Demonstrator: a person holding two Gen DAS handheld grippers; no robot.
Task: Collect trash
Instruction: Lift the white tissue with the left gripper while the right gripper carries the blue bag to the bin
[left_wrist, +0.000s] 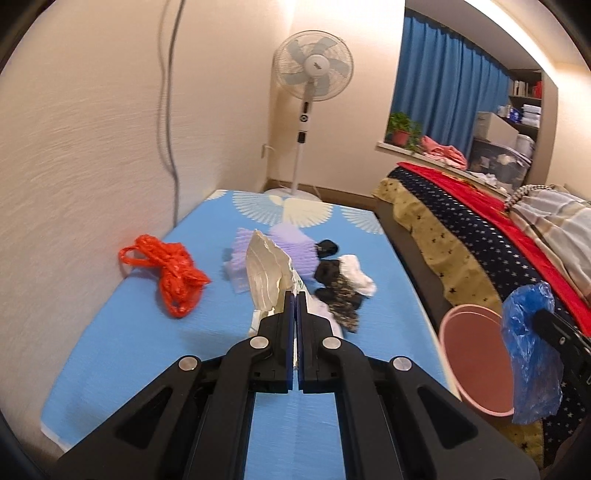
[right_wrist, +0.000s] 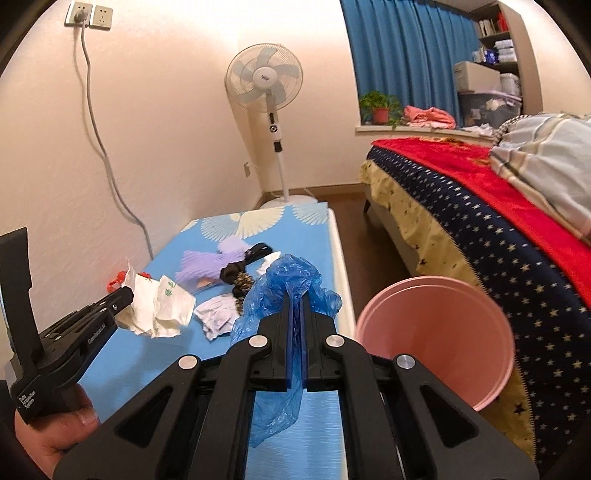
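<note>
Now mid-carry, by the look of it: left tongs (left_wrist: 296, 295) clamped tight on a crumpled white paper wrapper (left_wrist: 267, 271), lifted clear of the blue table (left_wrist: 147, 332); right tongs (right_wrist: 296, 301) pinched shut on a thin blue plastic bag (right_wrist: 291, 280) that droops down between and below the jaws. Pink bin (right_wrist: 436, 332) standing open on the floor at near right, in the gap between table and bed (right_wrist: 480, 206), just right of the blue bag. Still lying on the table: an orange-red bag (left_wrist: 168, 275) at far left, a lilac ribbed piece (left_wrist: 258, 251), some black scraps (left_wrist: 332, 273) and white crumpled tissue (left_wrist: 356, 275) in the middle. Next move, probably: swing both loads rightward over the bin mouth, then open up and drop. Needs care with the bag, light and clingy, likely to snag on a pad or drape over the rim.
</note>
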